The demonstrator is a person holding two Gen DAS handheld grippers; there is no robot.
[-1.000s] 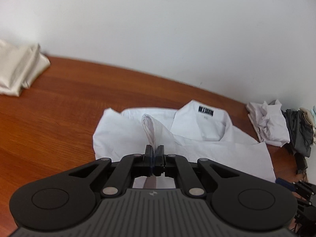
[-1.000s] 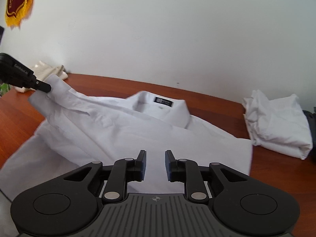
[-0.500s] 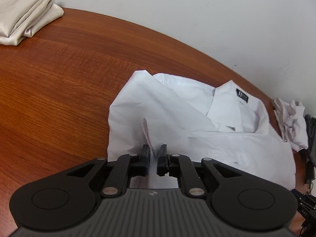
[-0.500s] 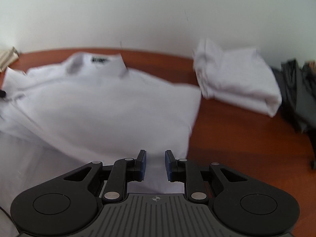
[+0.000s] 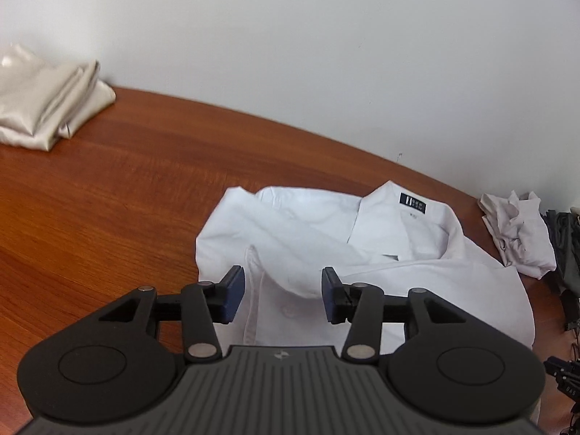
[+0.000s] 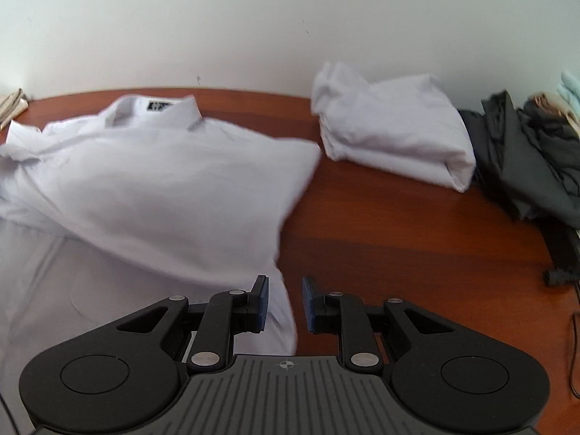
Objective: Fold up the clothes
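Left wrist view: the left gripper (image 5: 281,295) hangs over the near left part of the white shirt (image 5: 417,253), angled down at it.
Left fingers: spread wide, having just been opening; the sleeve (image 5: 290,253) lies in the gap between them, loose, with neither pad pressing on it.
Shirt: it lies on the wooden surface (image 5: 108,199), collar (image 5: 406,224) toward the wall (image 5: 290,54), a small dark label (image 5: 412,203) showing inside the collar. The sleeve is folded in across the chest.
Beige cloth: a folded beige cloth (image 5: 43,108) sits at the far left of the surface against the wall, well apart from the shirt.
Crumpled white cloth: a white bundle (image 5: 518,235) lies just right of the shirt's shoulder, with a dark pile (image 5: 565,239) beyond it at the edge.
Right wrist view: the right gripper (image 6: 285,304) hovers at the shirt's (image 6: 163,188) near right edge, where the fabric meets bare surface (image 6: 398,235).
Right fingers: parted by a narrow gap; the shirt's edge shows in front of the left one, but I cannot tell whether cloth reaches between them, and nothing looks pinched.
Shirt from this side: somewhat blurred, its right side draped flat, collar (image 6: 159,108) at the far left.
Neighbours: the white bundle (image 6: 391,137) lies beyond the shirt's right shoulder, near but apart; the dark pile (image 6: 525,166) sits right of it, with pale cloths on top at the far edge.
Cable: a thin dark cable (image 6: 572,344) trails at the right edge.
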